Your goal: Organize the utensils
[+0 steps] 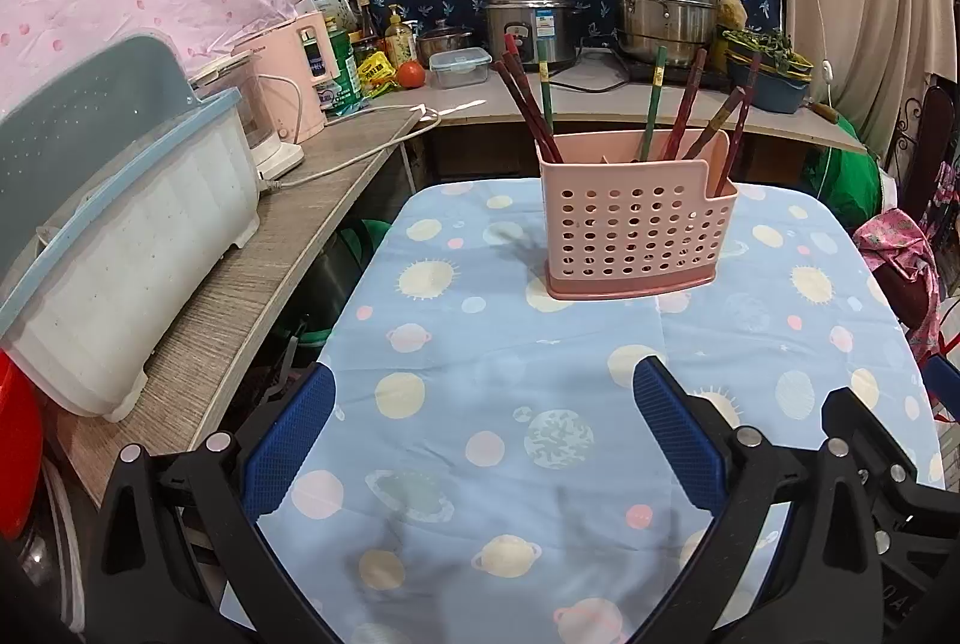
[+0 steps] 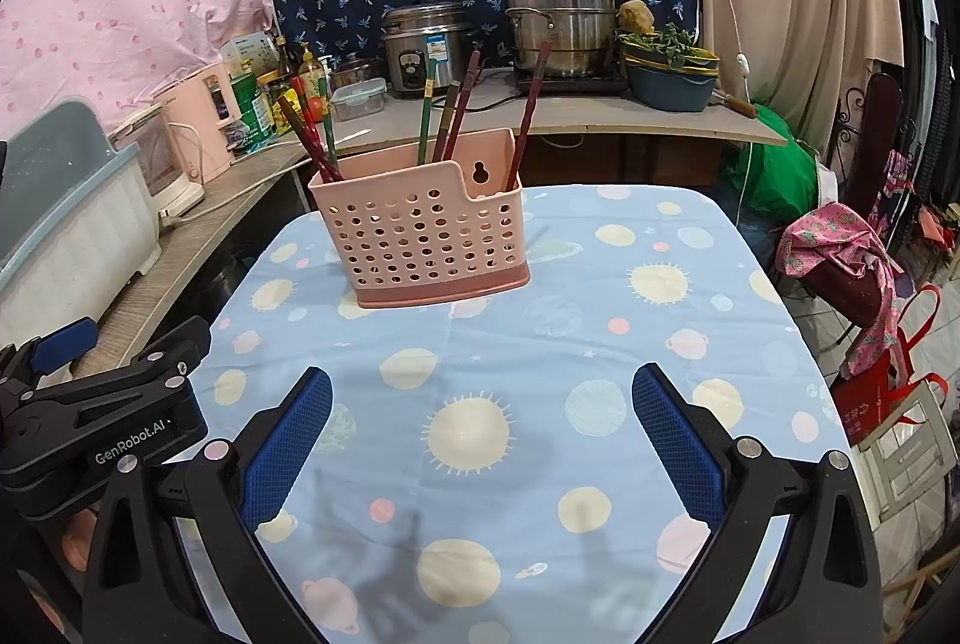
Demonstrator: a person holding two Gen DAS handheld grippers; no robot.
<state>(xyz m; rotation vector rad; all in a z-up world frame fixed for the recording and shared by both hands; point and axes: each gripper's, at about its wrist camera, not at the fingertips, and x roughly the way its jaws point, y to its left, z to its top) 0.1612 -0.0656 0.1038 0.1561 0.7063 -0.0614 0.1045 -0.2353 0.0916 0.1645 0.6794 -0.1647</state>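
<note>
Jaws spread; pink holder (image 1: 636, 218) stands ahead, unobstructed.

The chopsticks (image 1: 678, 116) have their lower ends hidden inside the pink holder (image 1: 636, 230).

The table (image 1: 480, 464) is being viewed from just behind each pair of jaws, forward and slightly downward. The pink holder (image 1: 639, 218) is being framed ahead of the jaws, right of centre from the left wrist, left of centre (image 2: 429, 230) from the right; the counter (image 2: 570, 116) beyond is shared, perhaps distorted.
</note>
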